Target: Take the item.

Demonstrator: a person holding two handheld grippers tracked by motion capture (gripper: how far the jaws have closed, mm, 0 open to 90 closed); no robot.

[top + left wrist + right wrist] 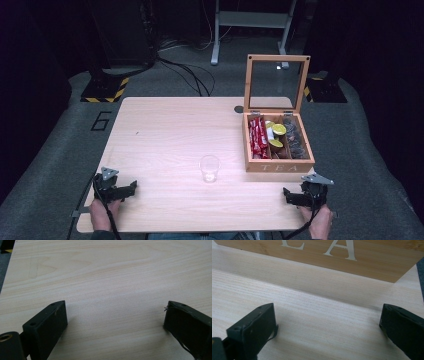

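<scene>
Two hand-held black two-jaw grippers are being rested at the near edge of a pale rectangular wooden table (165, 125). The left gripper (131, 187) is being held by the person's left hand (102, 212) at the near left corner; in the left gripper view (115, 317) its jaws are standing wide apart, with nothing but bare wood grain between them. The right gripper (286, 193) is being held by the right hand (320, 220) at the near right corner; in the right gripper view (327, 320) its jaws are likewise spread wide and are gripping nothing.

A light wooden tea box lettered "TEA" (278, 165) is being kept open on the right side of the table, its glass-paned lid (276, 82) standing upright at the back. Red packets (258, 137) are lying in the left compartment, yellow-and-white sachets (276, 135) in the middle one, dark packets (296, 140) in the right one. The lettered front wall of the box (362, 262) is being seen close ahead of the right gripper, not touching it.

A small clear drinking glass (209, 168) is standing upright near the table's middle, left of the box and apart from both grippers.
</scene>
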